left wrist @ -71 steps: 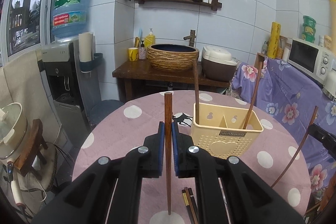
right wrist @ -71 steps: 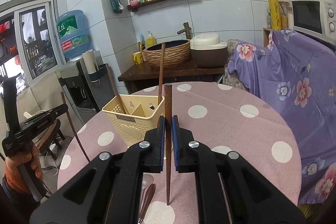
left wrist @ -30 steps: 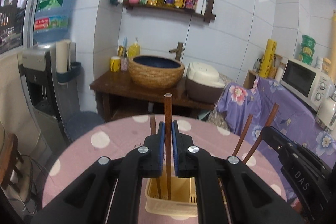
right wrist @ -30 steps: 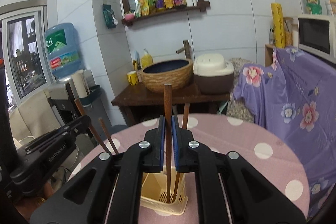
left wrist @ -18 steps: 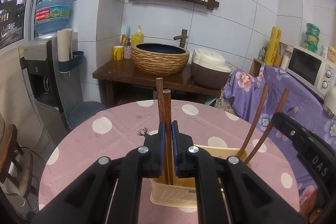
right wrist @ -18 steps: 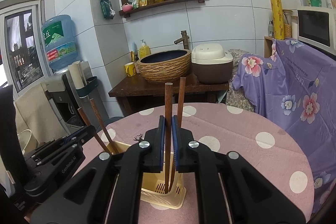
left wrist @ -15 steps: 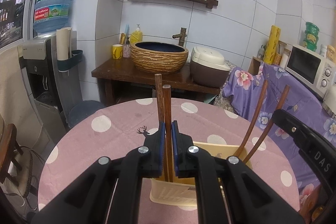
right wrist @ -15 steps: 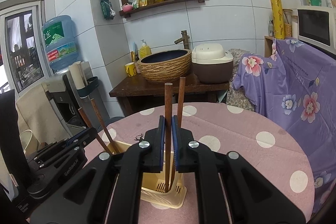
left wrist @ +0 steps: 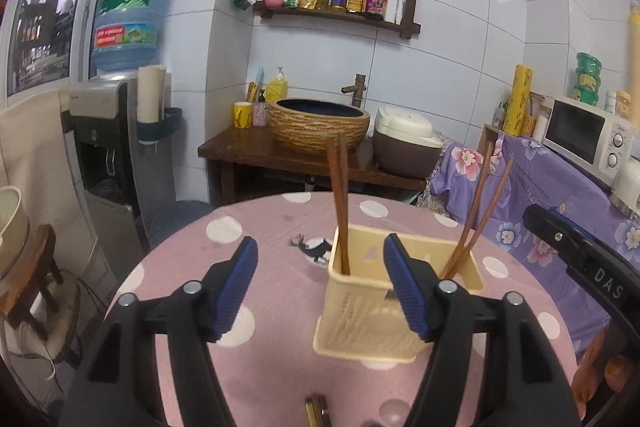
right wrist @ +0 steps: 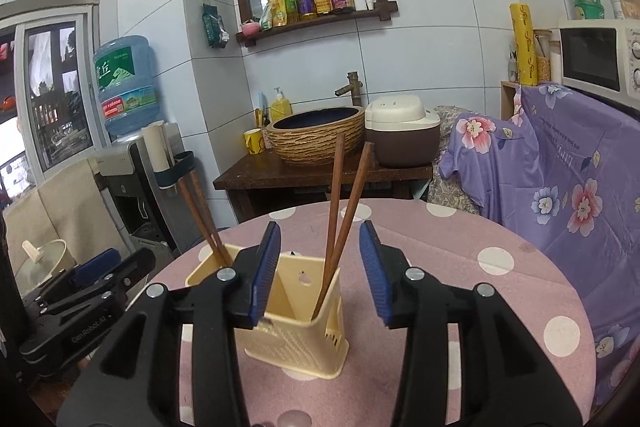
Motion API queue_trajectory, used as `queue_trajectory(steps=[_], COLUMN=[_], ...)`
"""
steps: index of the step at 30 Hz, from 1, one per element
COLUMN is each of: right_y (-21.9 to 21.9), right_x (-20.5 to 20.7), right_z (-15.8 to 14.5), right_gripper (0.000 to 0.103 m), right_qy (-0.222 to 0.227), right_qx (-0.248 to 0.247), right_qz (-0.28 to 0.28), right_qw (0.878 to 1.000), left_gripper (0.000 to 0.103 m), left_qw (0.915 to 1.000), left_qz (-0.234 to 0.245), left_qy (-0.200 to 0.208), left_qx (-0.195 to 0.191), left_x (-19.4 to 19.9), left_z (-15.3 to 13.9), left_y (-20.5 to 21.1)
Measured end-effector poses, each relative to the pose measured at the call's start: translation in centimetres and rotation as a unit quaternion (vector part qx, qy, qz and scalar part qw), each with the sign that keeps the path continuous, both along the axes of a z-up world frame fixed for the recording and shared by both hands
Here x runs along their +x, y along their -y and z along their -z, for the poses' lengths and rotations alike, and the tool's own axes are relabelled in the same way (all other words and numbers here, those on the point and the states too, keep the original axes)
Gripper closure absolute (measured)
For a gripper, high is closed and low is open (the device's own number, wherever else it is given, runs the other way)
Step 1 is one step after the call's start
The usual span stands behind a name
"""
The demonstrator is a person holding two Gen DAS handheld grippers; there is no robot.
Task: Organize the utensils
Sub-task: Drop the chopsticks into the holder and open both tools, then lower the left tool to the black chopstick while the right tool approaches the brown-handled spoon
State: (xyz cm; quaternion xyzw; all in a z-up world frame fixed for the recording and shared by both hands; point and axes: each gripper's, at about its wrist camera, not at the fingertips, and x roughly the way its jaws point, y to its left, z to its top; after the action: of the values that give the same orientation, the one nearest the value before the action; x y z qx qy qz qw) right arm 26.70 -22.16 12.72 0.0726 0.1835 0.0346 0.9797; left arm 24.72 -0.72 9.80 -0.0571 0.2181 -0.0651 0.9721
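Chopsticks being released into the cream utensil holder, both grippers standing open.

Left wrist view: left gripper (left wrist: 320, 285) is hovering before the utensil holder (left wrist: 400, 301) on the polka-dot desk (left wrist: 224, 231); its fingers (left wrist: 236, 283) have just been opening and are standing wide with nothing between them. One pair of chopsticks (left wrist: 339, 203) is standing near-upright in the holder's left compartment, a second pair (left wrist: 480, 211) leaning in its right one; further utensils (left wrist: 316, 413), partly cut off, are lying on the desk in front of the holder. Right wrist view: right gripper (right wrist: 320, 267) is hanging just above the holder's right compartment, jaws freshly parted to a moderate gap, free of the chopsticks there. Judged best practice: be withdrawing each gripper straight back and up, clear of the leaning sticks, before reaching for the remaining utensils.
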Motion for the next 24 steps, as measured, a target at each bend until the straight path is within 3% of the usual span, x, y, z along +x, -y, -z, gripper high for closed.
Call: queue_trajectory(steps=[5,13,18,24], right_y=[-1.0,-1.9,-2.3,-2.8], right_x=[-2.9,-5.8,-6.9,-7.7], right_z=[2.1,8.4,12.9,16.0], right_gripper=[0.054,0.054,0.054,0.054], right_qy=[-0.021,-0.095,-0.155,-0.197], right_qx=[-0.029,-0.047,-0.045,-0.043], right_qz=[-0.016,-0.036,-0.042,-0.049], right_qw=[0.999,0.994,0.986,0.978], left_gripper=[0.022,0.022,0.022,0.023], left_qw=[0.9994,0.9951,0.9914,0.9864], left_qz=[0.001,-0.003,-0.015,-0.011], left_qy=[-0.028,-0.099,-0.12,-0.156], left_qx=[-0.021,0.004,0.049,0.051], left_x=[-2.2,-4.7,-5.8,-6.8], left_z=[2.6,7.7,10.2,12.9], left_y=[-1.4,-2.5,-2.6,-2.8])
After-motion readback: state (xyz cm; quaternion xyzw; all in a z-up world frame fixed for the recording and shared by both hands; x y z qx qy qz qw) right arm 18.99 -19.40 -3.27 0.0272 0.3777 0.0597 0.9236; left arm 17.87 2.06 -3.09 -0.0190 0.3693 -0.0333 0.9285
